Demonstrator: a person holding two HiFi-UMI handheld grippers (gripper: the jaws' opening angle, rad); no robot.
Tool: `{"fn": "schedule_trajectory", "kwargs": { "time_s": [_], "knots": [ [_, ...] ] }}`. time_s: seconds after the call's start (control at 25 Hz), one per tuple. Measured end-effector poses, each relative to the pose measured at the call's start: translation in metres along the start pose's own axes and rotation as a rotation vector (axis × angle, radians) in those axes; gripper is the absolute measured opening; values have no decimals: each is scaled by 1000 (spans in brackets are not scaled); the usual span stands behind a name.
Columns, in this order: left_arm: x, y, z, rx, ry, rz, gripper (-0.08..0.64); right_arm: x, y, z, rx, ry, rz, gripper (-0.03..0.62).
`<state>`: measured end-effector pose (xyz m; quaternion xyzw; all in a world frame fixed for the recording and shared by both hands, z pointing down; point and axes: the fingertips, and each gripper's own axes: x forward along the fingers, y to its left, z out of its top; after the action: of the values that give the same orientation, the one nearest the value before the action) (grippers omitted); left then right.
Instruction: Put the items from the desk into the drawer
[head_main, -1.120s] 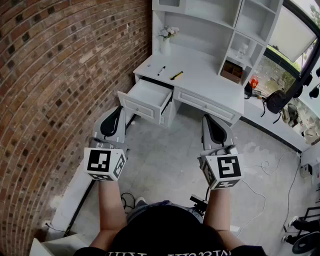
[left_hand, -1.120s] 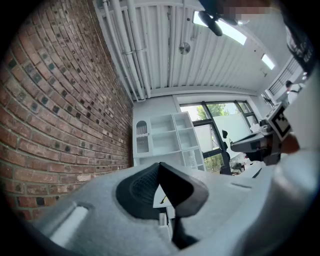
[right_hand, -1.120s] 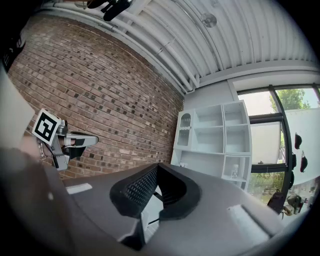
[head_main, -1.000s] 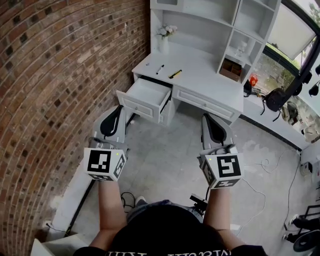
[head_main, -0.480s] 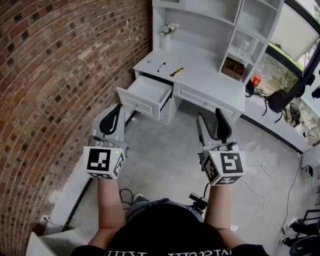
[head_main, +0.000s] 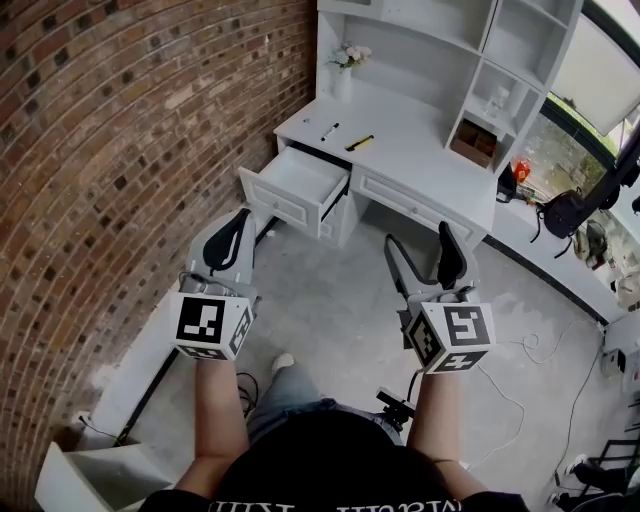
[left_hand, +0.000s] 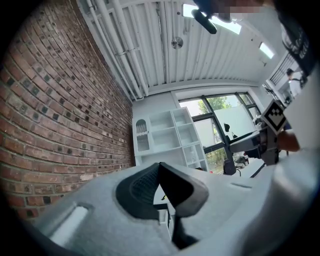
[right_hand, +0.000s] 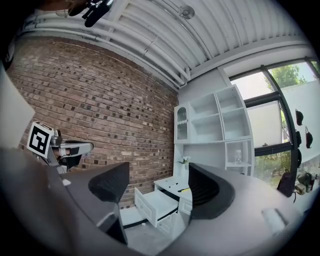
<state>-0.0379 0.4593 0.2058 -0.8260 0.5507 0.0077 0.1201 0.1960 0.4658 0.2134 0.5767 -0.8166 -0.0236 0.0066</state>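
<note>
while marker (head_main: 329, 131) slants toward drawer (head_main: 300, 185), left gripper (head_main: 238, 222) closed, right gripper (head_main: 418, 240) just opening, empty.

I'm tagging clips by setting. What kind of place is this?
Probably a home study, or a room staged as one: a white desk with an open drawer and hutch shelves, set against a brick wall beside a large window.
</note>
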Motion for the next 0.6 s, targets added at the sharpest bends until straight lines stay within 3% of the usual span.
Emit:
{"fn": "schedule_trajectory", "kwargs": {
  "time_s": [0.32,0.6],
  "knots": [
    [28,18,-16,-8,6,18,2,30,-13,-11,26,10,-4,376],
    [94,59,-40,-37,7,16,2,102,-27,-16,15,14,-18,343]
  ]
}}
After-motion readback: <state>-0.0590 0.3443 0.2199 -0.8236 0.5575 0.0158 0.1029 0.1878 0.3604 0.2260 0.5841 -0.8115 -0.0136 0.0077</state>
